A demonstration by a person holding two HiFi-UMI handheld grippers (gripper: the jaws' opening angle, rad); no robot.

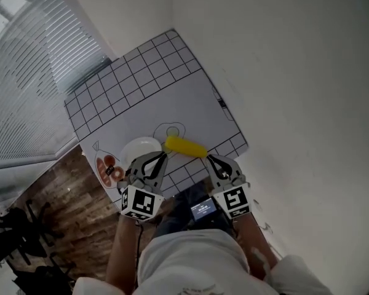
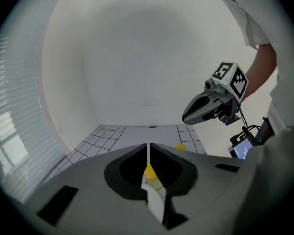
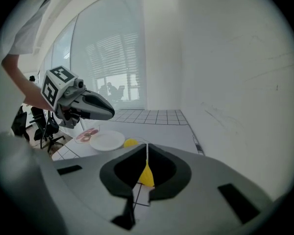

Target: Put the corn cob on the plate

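Note:
The yellow corn cob lies on the white gridded mat, just right of the white plate. My left gripper is shut and empty, its tips over the near side of the plate by the cob's left end. My right gripper is also shut and empty, a little short of the cob's right end. In the left gripper view the corn cob shows through the hole behind the shut jaws. In the right gripper view the corn cob shows the same way, with the plate to the left.
A printed food picture is on the mat left of the plate. The table's near edge runs just under the grippers. A wall lies to the right, window blinds to the left. A small screen device hangs at the person's waist.

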